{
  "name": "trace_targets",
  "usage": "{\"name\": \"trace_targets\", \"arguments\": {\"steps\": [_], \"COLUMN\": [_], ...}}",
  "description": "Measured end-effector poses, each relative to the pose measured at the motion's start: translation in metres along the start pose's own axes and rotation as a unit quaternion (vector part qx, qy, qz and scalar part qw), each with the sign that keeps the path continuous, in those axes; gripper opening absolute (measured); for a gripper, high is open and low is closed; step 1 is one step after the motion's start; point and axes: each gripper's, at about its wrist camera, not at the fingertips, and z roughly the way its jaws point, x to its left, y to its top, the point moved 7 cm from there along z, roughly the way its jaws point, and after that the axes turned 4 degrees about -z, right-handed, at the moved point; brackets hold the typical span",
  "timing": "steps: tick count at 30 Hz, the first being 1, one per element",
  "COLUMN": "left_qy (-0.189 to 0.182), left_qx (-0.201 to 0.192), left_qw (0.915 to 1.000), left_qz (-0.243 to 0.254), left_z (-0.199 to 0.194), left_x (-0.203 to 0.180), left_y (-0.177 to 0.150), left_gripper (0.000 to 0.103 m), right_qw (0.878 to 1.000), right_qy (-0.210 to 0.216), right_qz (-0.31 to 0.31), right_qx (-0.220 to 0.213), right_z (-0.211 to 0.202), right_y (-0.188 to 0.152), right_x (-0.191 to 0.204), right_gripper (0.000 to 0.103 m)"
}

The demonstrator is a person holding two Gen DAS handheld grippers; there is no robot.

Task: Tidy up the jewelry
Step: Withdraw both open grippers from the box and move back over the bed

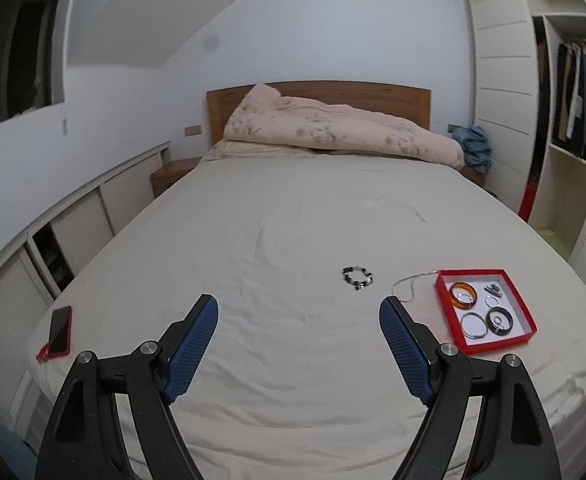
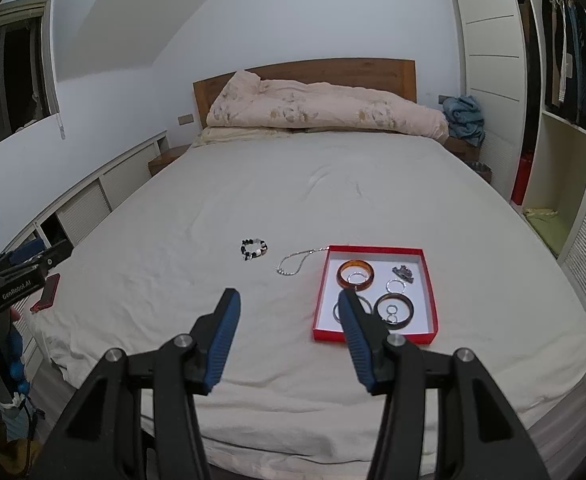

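Observation:
A red tray with a white floor [image 1: 521, 300] [image 2: 423, 280] lies on the bed near its foot. It holds an amber bangle [image 1: 463, 295] [image 2: 355, 274], a dark bangle [image 1: 501, 321] [image 2: 395, 310], silver rings and a grey brooch [image 2: 403, 272]. A black-and-white beaded bracelet [image 1: 357, 277] [image 2: 254, 249] and a silver chain necklace [image 1: 407, 288] [image 2: 293, 264] lie on the sheet left of the tray. My left gripper [image 1: 297, 312] is open and empty above the sheet. My right gripper [image 2: 289, 304] is open and empty, its right finger overlapping the tray's left part in view.
A red phone [image 1: 60, 330] [image 2: 47, 292] lies at the bed's left corner. A rolled quilt [image 1: 333, 128] lies at the wooden headboard. Low cabinets run along the left wall. A wardrobe [image 2: 553, 100] stands on the right.

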Motion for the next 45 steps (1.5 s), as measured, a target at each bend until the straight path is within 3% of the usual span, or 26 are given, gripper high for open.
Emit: {"name": "trace_targets", "arguments": {"steps": [22, 45], "left_qy": [0.027, 0.025], "left_qx": [0.06, 0.121], "left_qw": [0.9973, 0.9917], "left_qz": [0.031, 0.036], "left_z": [0.07, 0.152], "left_x": [0.006, -0.005], "left_y": [-0.017, -0.028], "left_gripper": [0.082, 0.084], "right_qw": [0.997, 0.987], "right_qy": [0.043, 0.073], "right_qz": [-0.006, -0.014], "right_qx": [0.07, 0.143], "right_z": [0.089, 0.176], "right_y": [-0.005, -0.014], "right_x": [0.021, 0.039], "right_gripper": [0.049, 0.049]}}
